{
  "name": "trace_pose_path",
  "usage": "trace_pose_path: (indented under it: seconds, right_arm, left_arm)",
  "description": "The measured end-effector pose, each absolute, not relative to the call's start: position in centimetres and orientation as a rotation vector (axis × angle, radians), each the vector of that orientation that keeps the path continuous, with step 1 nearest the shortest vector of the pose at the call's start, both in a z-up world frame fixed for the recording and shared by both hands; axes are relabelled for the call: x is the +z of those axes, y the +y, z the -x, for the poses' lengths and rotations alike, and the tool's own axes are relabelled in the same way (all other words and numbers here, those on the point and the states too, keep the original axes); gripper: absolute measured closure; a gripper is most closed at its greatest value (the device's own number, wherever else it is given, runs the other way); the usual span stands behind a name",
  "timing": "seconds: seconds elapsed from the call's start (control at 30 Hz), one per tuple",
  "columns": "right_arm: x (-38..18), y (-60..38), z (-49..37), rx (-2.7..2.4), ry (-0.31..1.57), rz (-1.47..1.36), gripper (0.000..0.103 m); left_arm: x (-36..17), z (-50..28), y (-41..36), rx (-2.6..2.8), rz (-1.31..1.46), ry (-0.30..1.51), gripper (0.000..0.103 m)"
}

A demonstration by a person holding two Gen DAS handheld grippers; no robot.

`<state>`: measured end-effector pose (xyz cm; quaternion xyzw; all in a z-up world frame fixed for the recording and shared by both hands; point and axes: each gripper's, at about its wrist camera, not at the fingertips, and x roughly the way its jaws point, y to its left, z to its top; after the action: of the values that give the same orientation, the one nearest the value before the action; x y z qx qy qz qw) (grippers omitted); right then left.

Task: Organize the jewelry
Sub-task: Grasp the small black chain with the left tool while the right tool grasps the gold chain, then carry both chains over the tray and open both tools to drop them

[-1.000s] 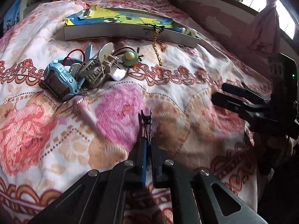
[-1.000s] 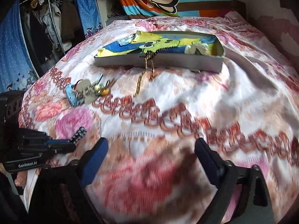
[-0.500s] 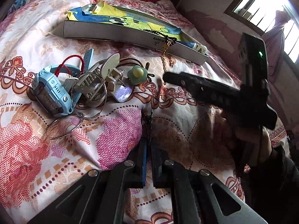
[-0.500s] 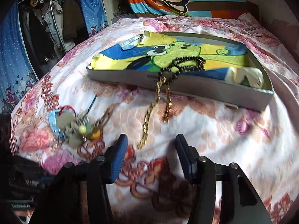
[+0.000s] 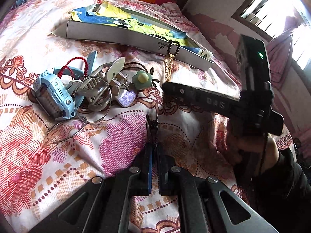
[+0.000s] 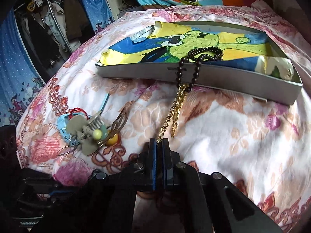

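Right wrist view: right gripper (image 6: 159, 142) clenched on the low end of the gold link chain (image 6: 173, 109), which trails down from the dark wooden bead strand (image 6: 202, 55) draped over the wall of the shallow grey cardboard box (image 6: 223, 77). Beads mostly inside, chain still out on the floral bedspread (image 6: 243, 126). Left gripper (image 5: 153, 151) pinched shut on a small dark clip-like piece (image 5: 153, 125), can't identify it. Pile of blue toy watch (image 5: 52, 95), steel rings (image 5: 93, 101), green flower charm (image 5: 141, 78) unsorted, well apart from box. Early stage, I'd say.
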<state>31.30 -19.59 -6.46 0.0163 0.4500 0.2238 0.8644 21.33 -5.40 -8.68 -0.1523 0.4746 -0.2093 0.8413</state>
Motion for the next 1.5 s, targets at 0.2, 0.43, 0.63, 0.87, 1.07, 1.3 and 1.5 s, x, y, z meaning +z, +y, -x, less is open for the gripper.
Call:
trace_pose_path:
  seconds: [0.2, 0.43, 0.63, 0.87, 1.07, 1.3, 1.5]
  right_arm:
    - [-3.9, -19.8, -28.2, 0.501, 0.898, 0.007, 0.098]
    - [2.8, -20.5, -27.2, 0.514, 0.771, 0.034, 0.098]
    - [7.5, -20.7, -29.2, 0.493, 0.675, 0.058, 0.098]
    - [11.9, -20.6, -33.1, 0.443, 0.555, 0.031, 0.098]
    - [10.3, -20.4, -38.5, 0.363, 0.549, 0.022, 0.098]
    - [3.7, -21.1, -42.2, 0.316, 0.674, -0.011, 0.098]
    - [0.3, -21.7, -43.1, 0.288, 0.762, -0.009, 0.097]
  left_arm:
    - [-6.9, -20.5, -5.2, -0.44, 0.295, 0.969, 0.099]
    - [-2.8, -21.3, -4.6, -0.456, 0.287, 0.895, 0.099]
    - [1.1, -25.8, -3.9, -0.44, 0.289, 0.833, 0.099]
    - [2.8, -32.7, -3.4, -0.395, 0.29, 0.777, 0.099]
    - [0.5, -38.6, -3.7, -0.348, 0.286, 0.825, 0.099]
    - [-4.0, -42.3, -3.5, -0.318, 0.363, 0.898, 0.099]
    - [-4.7, -42.7, -4.1, -0.276, 0.3, 0.91, 0.098]
